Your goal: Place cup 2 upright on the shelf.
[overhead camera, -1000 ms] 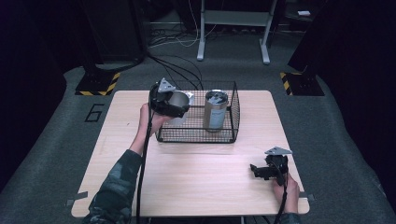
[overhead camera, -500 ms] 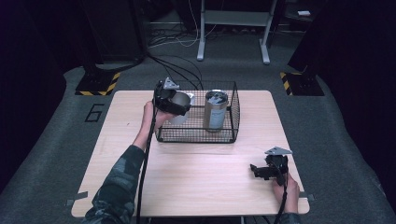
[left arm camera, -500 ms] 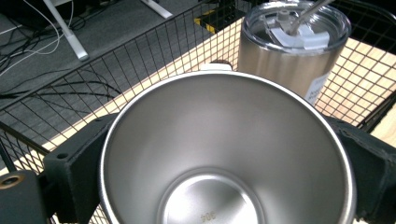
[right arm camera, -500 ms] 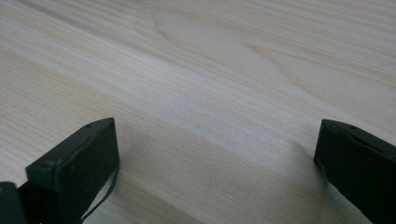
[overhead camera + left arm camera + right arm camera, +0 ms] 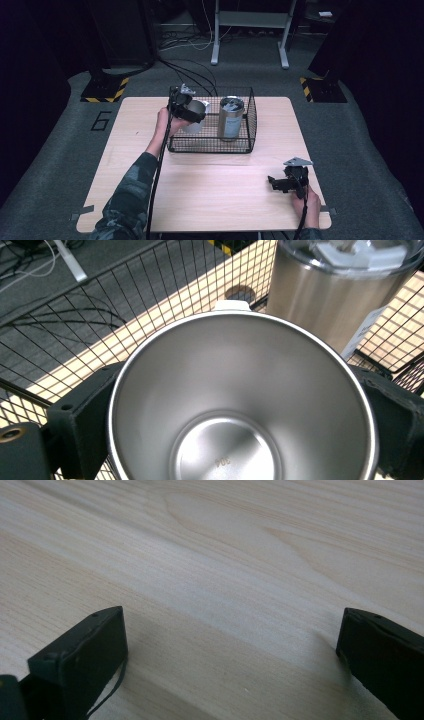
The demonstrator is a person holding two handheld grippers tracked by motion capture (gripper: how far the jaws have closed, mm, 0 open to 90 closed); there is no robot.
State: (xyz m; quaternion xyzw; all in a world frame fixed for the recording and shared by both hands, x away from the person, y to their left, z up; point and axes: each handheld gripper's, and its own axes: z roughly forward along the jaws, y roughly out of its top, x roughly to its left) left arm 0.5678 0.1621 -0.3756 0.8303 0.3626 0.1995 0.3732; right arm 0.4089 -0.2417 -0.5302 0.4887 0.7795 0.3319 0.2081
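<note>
An open steel cup [image 5: 240,405] is clamped between the black fingers [image 5: 82,435] of my left gripper [image 5: 187,107], which is shut on it. The cup [image 5: 196,121] is upright in the left end of a black wire basket [image 5: 210,149]. I cannot tell whether it touches the basket floor. A taller steel tumbler [image 5: 231,119] with a clear lid stands in the basket just right of the cup, and the same tumbler [image 5: 330,295] is close behind the cup in the left gripper view. My right gripper [image 5: 281,183] lies low on the table's front right, open, with bare wood between its fingers [image 5: 85,655].
The light wooden table [image 5: 210,200] has the basket at its back middle. A person's left forearm in a camouflage sleeve [image 5: 132,195] crosses the table's left half. Cables trail on the dark floor [image 5: 190,75] behind the table.
My left gripper with the cup has shifted slightly right, further into the basket. The right gripper has stayed still.
</note>
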